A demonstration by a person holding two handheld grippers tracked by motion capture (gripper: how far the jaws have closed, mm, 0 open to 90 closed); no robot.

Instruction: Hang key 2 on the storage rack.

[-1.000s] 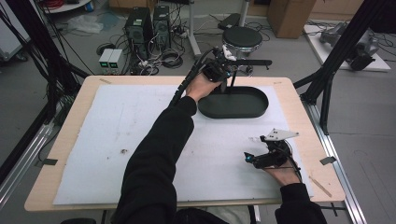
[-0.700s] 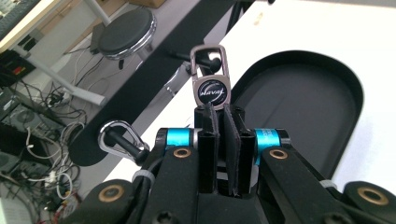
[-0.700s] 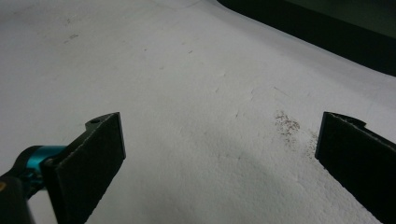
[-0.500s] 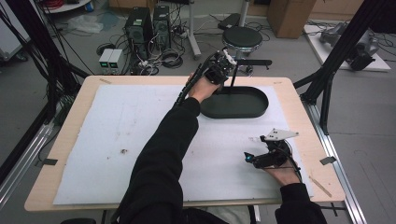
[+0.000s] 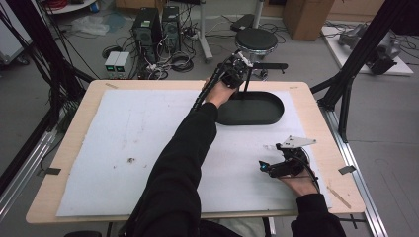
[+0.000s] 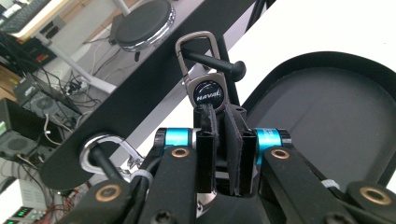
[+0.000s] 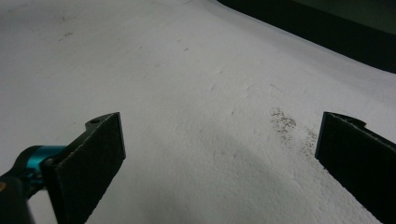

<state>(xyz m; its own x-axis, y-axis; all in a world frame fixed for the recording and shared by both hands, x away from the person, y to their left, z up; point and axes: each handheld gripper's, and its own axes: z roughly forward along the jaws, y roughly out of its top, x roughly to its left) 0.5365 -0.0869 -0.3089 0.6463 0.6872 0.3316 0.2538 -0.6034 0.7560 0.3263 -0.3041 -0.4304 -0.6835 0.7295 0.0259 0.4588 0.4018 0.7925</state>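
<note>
The left gripper (image 6: pixel 224 123) is holding its jaws closed on a Haval keychain (image 6: pixel 205 79) hooked over a stand's black peg (image 6: pixel 212 62) above the black tray (image 5: pixel 252 108), while the right gripper (image 5: pixel 276 165) is resting wide open and empty on the tabletop (image 5: pixel 123 133).

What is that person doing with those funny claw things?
A person holds a grabbing tool in each hand at a table. The left gripper reaches to the far side and its jaws are shut on the strap of a keychain, whose metal clip hangs on a black peg of a stand above a dark oval tray. Another ring hangs on a second peg nearby. The right gripper rests on the white mat with its jaws open and holds nothing.
</note>
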